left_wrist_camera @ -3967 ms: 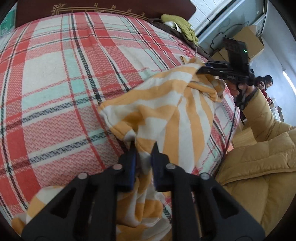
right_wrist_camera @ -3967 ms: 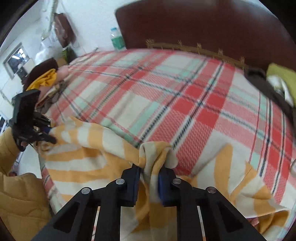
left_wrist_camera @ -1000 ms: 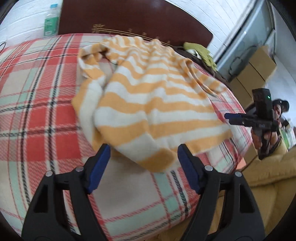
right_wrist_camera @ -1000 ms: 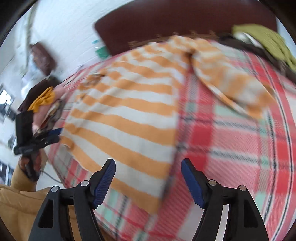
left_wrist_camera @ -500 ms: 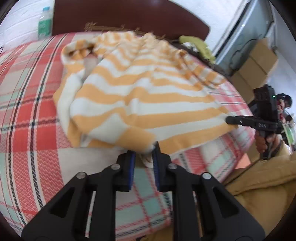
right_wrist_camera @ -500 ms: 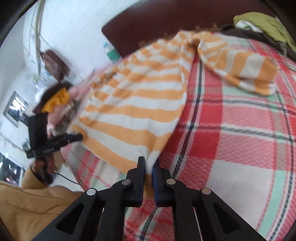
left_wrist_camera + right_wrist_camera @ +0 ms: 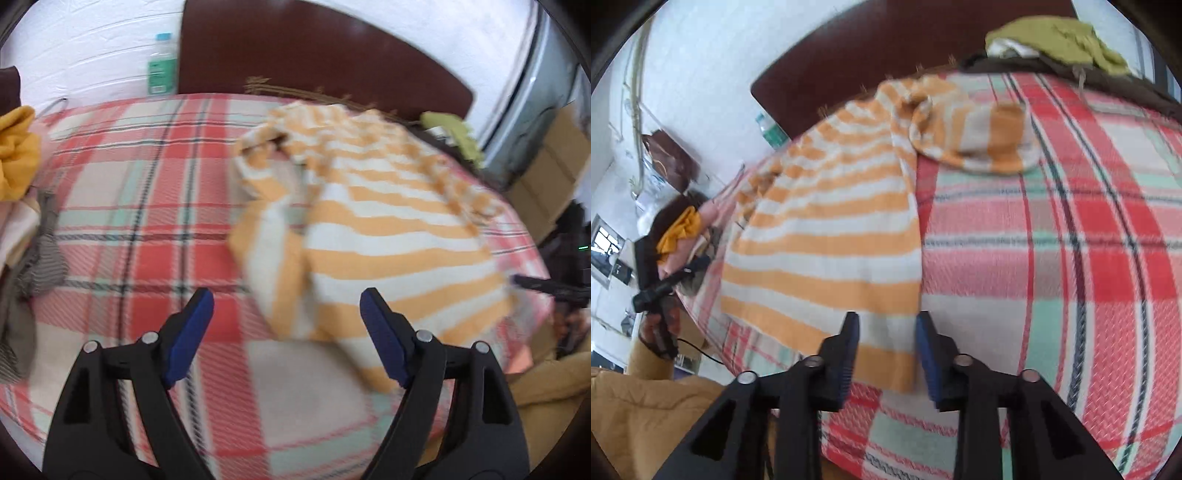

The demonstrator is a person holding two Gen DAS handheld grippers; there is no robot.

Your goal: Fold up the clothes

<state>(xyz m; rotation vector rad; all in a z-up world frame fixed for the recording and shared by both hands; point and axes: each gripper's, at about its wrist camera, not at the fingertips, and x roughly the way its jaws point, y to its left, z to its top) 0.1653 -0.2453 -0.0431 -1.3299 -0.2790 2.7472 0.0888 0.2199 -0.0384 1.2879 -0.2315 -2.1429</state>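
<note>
- Since half a second ago, both our grippers have let go of the striped sweater's (image 7: pixel 388 236) hem: then the jaws were pinched on its near edge, now they stand apart over it.
- Our left gripper (image 7: pixel 286 332) has its jaws opening wide, nothing between the pads; the sweater's lower left corner lies just ahead and to the right of it on the plaid bed cover (image 7: pixel 140 221).
- Our right gripper (image 7: pixel 886 354) has its jaws opening, about half apart; the hem's right corner shows between them, but the pads do not press on it.
- We judge the release deliberate: the garment has been laid out flat so a fold can begin, and the hands sit at its two bottom corners for that reason.
- In looks, the sweater (image 7: pixel 827 236) is orange-and-cream, broad stripes running across, body spread towards the dark headboard (image 7: pixel 314 62).
- One sleeve (image 7: pixel 979 136) lies bunched out to the right; the left sleeve is rumpled alongside the body.
</note>
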